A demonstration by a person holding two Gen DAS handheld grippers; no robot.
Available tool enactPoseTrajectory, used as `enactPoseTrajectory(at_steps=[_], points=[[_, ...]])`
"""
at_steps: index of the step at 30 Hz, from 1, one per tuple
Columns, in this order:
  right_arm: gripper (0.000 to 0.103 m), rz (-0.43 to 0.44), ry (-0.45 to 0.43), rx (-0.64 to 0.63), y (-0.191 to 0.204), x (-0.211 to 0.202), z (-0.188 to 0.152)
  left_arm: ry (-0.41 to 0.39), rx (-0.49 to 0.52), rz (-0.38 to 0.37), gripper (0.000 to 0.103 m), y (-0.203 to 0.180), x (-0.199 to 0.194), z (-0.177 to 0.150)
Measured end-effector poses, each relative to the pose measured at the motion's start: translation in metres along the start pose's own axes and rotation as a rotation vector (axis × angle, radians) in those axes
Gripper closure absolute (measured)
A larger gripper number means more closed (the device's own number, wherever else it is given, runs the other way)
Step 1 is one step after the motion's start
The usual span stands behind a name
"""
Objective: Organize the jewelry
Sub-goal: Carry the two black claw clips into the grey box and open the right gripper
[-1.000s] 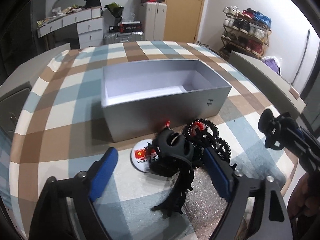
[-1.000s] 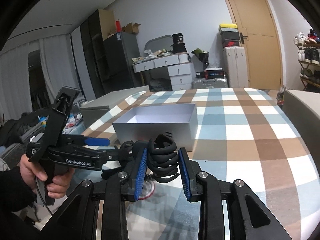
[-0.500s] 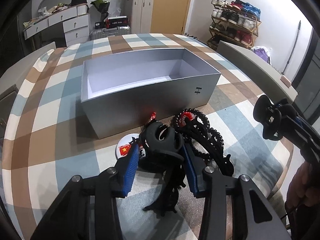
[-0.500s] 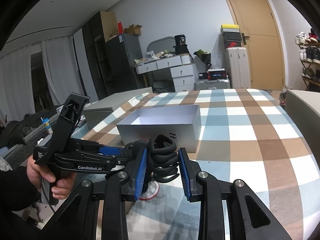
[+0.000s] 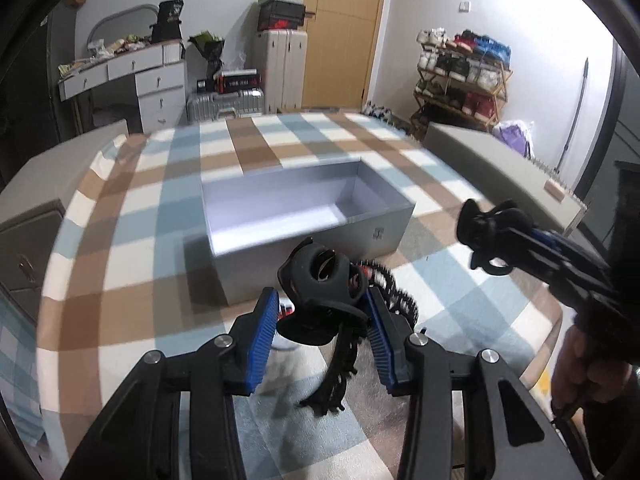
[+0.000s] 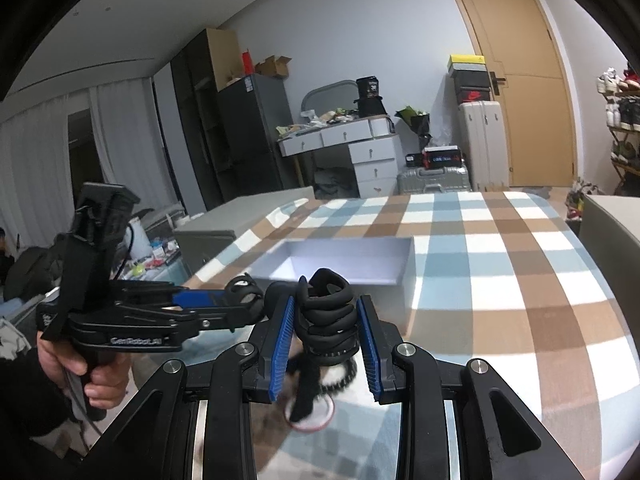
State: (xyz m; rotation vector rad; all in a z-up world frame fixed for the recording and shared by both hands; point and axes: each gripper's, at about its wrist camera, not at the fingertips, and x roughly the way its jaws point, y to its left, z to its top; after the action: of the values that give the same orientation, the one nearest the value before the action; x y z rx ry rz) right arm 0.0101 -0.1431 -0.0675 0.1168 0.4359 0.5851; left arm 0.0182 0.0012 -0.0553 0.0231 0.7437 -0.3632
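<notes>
My left gripper (image 5: 322,326) is shut on a black hair claw clip (image 5: 322,280) and holds it lifted above the checked tablecloth, just in front of the open grey box (image 5: 304,208). A black beaded bracelet (image 5: 394,292) lies on the cloth behind the clip. My right gripper (image 6: 326,322) is shut on a black coiled hair tie (image 6: 328,316), held in the air to the right of the box (image 6: 352,260). It also shows in the left wrist view (image 5: 488,236). The left gripper shows in the right wrist view (image 6: 244,294).
A round white badge with a red flag (image 6: 310,410) lies on the cloth below the grippers. Grey padded blocks flank the table at left (image 5: 44,184) and right (image 5: 500,160). Drawers, suitcases and a shoe rack stand behind the table.
My left gripper closed on the hair claw clip and lifted it off the cloth. My right gripper kept the hair tie and rose a little.
</notes>
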Motion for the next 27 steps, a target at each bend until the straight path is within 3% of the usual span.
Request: enactPoseTrajectory(at_steps=[9, 17, 27], points=[[0.073, 0.062, 0.000, 0.021, -0.007, 0.034, 0.046, -0.064, 0.009, 0.003, 0.065, 0.017, 0.010, 0.040], [0.073, 0.074, 0.104, 0.036, -0.022, 0.087, 0.071, 0.003, -0.007, -0.010, 0.065, 0.030, 0.046, 0.061], [0.073, 0.074, 0.233, 0.076, -0.038, 0.138, 0.067, 0.062, -0.036, -0.052, 0.065, 0.043, 0.069, 0.068]])
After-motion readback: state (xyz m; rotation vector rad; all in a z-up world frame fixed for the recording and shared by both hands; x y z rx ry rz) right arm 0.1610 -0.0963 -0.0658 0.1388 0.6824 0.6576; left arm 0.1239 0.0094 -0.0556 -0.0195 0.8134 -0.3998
